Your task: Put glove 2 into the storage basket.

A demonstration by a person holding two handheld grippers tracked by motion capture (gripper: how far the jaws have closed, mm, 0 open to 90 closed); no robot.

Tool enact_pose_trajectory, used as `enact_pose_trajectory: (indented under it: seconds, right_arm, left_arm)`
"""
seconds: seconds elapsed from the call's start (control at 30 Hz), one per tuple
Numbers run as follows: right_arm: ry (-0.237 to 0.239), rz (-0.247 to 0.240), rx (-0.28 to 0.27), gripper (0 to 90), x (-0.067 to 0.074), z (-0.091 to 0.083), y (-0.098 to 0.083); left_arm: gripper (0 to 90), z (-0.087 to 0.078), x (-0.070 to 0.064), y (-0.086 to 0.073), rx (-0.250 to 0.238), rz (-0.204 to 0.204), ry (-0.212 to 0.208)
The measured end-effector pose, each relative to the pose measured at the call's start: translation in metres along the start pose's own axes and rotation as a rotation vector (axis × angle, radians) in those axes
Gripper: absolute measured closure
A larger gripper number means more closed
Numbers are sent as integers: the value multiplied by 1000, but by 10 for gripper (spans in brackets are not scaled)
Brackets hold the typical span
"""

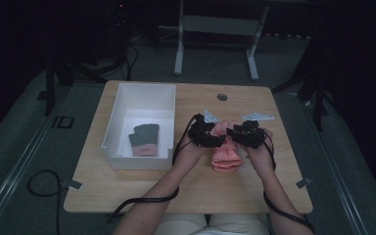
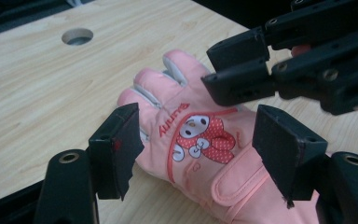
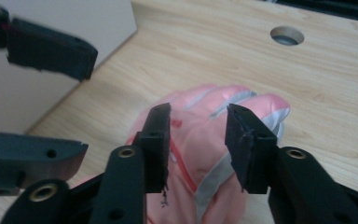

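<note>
Forearms are seen entering over the near edge of the surface, each hand carrying 1 gripper. Below them, toward the surface's right half and midway between near and far edges, the pink glove lies flat, print side up. The left gripper is held with its fingers apart, straddling the glove's cuff end without pressing it. The right gripper is poised over the glove's finger end, its fingers also parted, with no clamping seen.

A slip is judged likely if only the padded top layer is pinched. A collision between the 2 grippers is also possible, since they are crowded together.

Bare room is left at the right and near edges. The white bin, holding a dark glove, stands along the left edge.
</note>
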State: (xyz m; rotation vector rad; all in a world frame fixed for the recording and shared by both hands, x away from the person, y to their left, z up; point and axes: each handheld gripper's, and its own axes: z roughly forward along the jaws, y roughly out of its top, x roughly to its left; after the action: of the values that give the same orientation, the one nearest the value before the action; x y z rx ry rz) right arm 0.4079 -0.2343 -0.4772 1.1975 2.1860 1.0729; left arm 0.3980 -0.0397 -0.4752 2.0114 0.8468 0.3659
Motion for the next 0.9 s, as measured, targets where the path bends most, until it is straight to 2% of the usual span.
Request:
enact_pose_trajectory:
  seconds: [0.03,0.13,0.2,0.3,0.4,0.57,0.6,0.67,0.73,0.8,0.83,0.9]
  right_arm:
    - [0,-1,7,560,0,1,-1]
    - [-31,-5,56,498,-6,7,-9]
    - [-30,8,69,487,-10,10,-12]
    - [-18,42,102,462,-25,11,-26]
    - [-11,41,113,462,-34,7,-31]
    - [28,43,149,455,-38,11,-37]
    - [31,46,151,455,-38,12,-37]
    - [46,55,166,455,-40,15,-38]
    - [64,68,181,439,-42,18,-39]
    - [73,81,189,438,-43,19,-40]
    - [83,86,195,438,-44,21,-40]
    - [105,105,203,441,-45,25,-42]
  left_arm:
    - [312,0,0,-1,3,2,3]
    - [298,1,4,-3,12,-25,-2]
    - [297,1,5,-3,14,-33,-8]
    - [264,8,6,-7,68,-36,-20]
    - [251,13,9,-10,80,-70,-38]
    - [251,31,18,-15,125,-158,-90]
    - [251,36,19,-17,146,-167,-89]
    - [277,44,20,-22,166,-147,-45]
    - [298,53,24,-27,181,-180,-59]
    - [303,56,26,-30,190,-186,-65]
    - [303,63,30,-34,198,-196,-88]
    - [300,69,35,-36,209,-204,-106]
